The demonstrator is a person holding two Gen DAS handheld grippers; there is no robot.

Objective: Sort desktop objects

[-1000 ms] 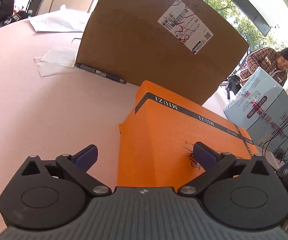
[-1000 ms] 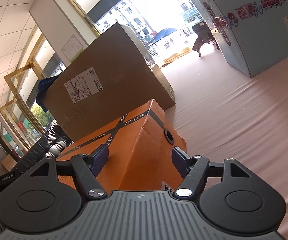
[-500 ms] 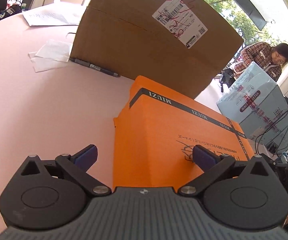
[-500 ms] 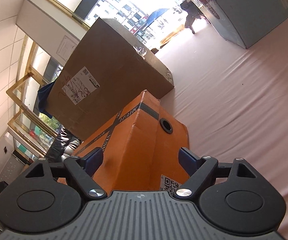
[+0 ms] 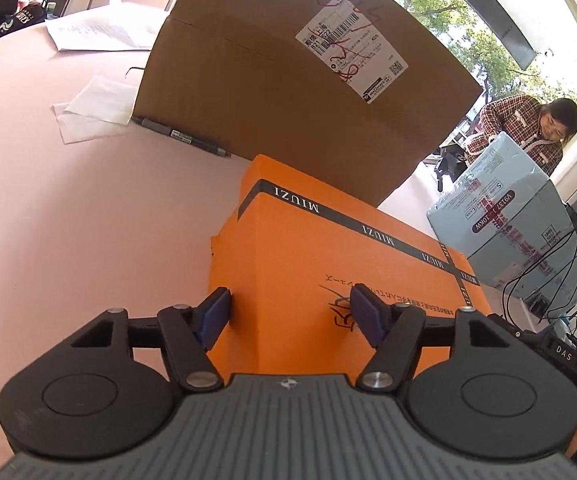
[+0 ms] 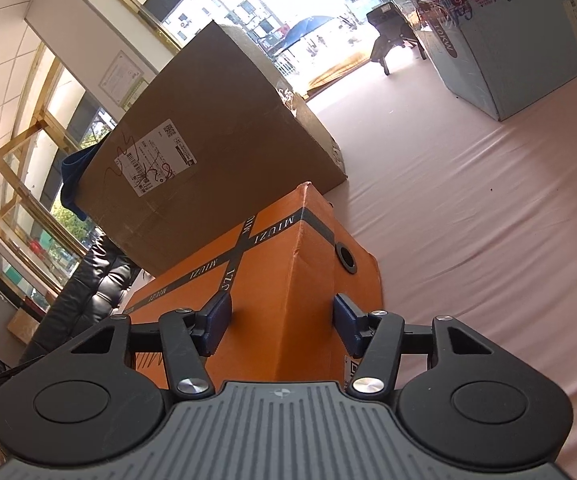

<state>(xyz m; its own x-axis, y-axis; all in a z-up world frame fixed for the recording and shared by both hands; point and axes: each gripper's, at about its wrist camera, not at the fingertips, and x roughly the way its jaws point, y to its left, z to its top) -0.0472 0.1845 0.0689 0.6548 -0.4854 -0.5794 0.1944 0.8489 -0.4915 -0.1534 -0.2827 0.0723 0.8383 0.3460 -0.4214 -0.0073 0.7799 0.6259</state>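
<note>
My left hand-held gripper [image 5: 290, 312] straddles one near corner edge of the orange box [image 5: 328, 264], and its jaws have just been closing; the left pad [image 5: 214, 312] lies against the box's side face while the right pad [image 5: 364, 316] sits over the top face, though I cannot tell whether both press firmly. My right hand-held gripper [image 6: 282, 322] straddles the box [image 6: 288, 280] at its other end, jaws also just closing, one pad on the top face and the other on the end face below the round hole [image 6: 345, 257]; contact looks close, but I cannot be sure of a firm grip. The box rests on the pink counter [image 5: 68, 216], its far end right up against a big brown carton [image 5: 288, 92]. A pen [image 5: 180, 136] lies at the carton's foot, papers [image 5: 92, 108] beside it. A pale blue box [image 5: 520, 224] stands further right, with a person [image 5: 528, 128] leaning over it.
</note>
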